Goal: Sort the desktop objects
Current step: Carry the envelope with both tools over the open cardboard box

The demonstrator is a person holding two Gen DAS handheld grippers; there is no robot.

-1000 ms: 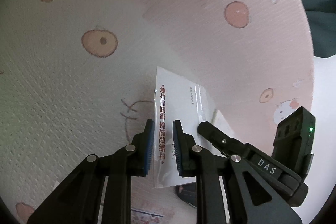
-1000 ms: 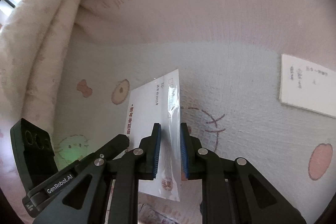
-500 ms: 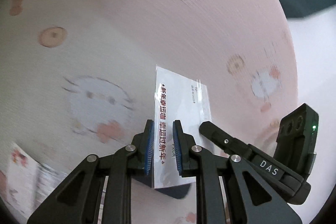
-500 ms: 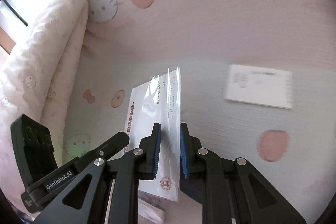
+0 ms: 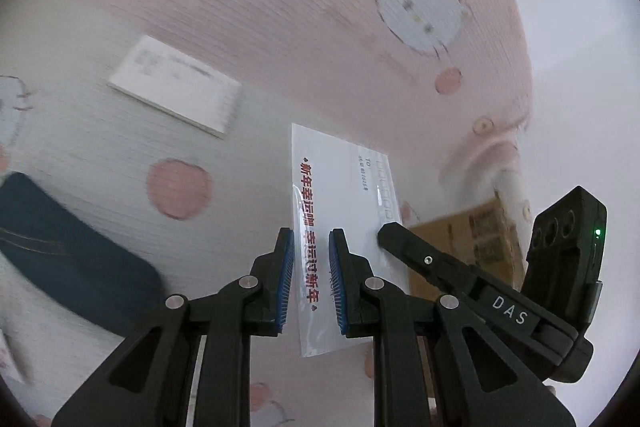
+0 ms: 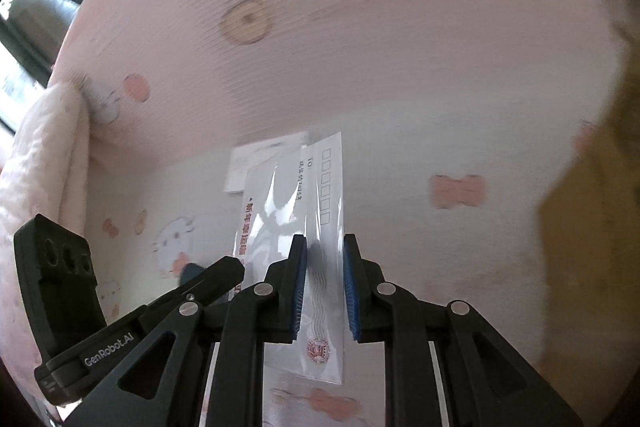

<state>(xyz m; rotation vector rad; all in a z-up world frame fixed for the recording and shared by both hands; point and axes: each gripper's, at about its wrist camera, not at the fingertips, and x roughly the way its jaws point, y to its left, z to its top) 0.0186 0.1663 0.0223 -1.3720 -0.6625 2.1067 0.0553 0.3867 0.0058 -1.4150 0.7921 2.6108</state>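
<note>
Left gripper (image 5: 311,281) and right gripper (image 6: 325,287) were each clamped on the same clear-sleeved envelope (image 5: 340,203), held edge-on above the pink cartoon-print cloth (image 5: 200,7). A white card (image 5: 176,85) lay far left; a cardboard box (image 5: 472,243) stood right.
</note>
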